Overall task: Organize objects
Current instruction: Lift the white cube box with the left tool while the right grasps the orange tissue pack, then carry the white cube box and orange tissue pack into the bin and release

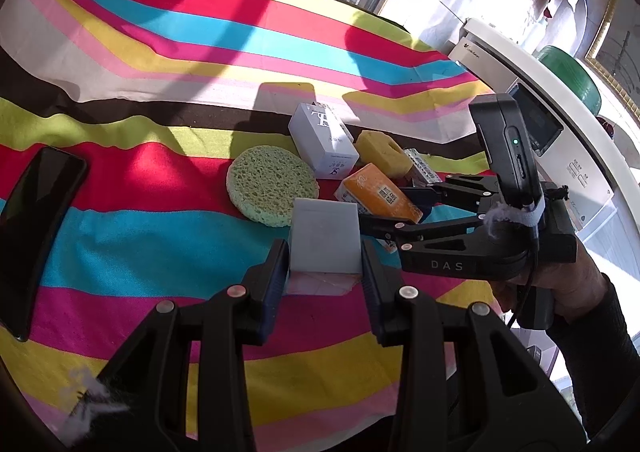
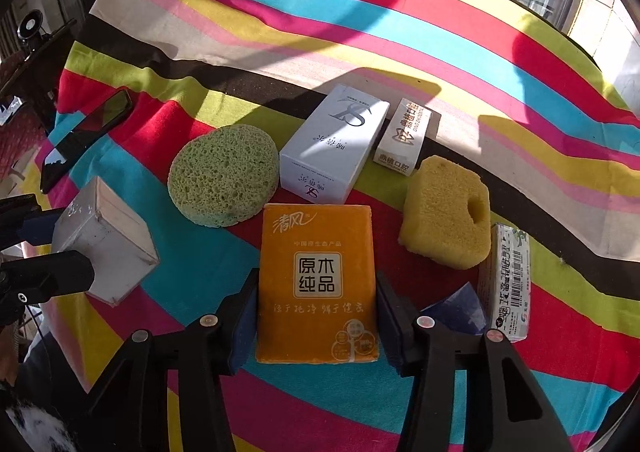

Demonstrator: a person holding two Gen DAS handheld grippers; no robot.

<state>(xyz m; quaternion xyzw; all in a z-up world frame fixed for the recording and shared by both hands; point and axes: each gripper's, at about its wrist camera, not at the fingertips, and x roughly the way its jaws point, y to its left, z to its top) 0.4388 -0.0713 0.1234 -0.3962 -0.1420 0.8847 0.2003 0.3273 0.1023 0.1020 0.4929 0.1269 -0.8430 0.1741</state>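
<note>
Right tongs closing around the tissue pack, left tongs already carrying a box.

My worry is the soft orange tissue pack point(image 2: 316, 284): it could buckle or slide out and knock the yellow sponge point(image 2: 446, 212) just beside it. My right gripper point(image 2: 316, 328) is half spread, with the pack between its fingers; I can't tell if the pads press yet. My left gripper point(image 1: 325, 276) pinches the white box point(image 1: 324, 240) above the striped cloth point(image 1: 160, 52), toward the table's near edge.
</note>
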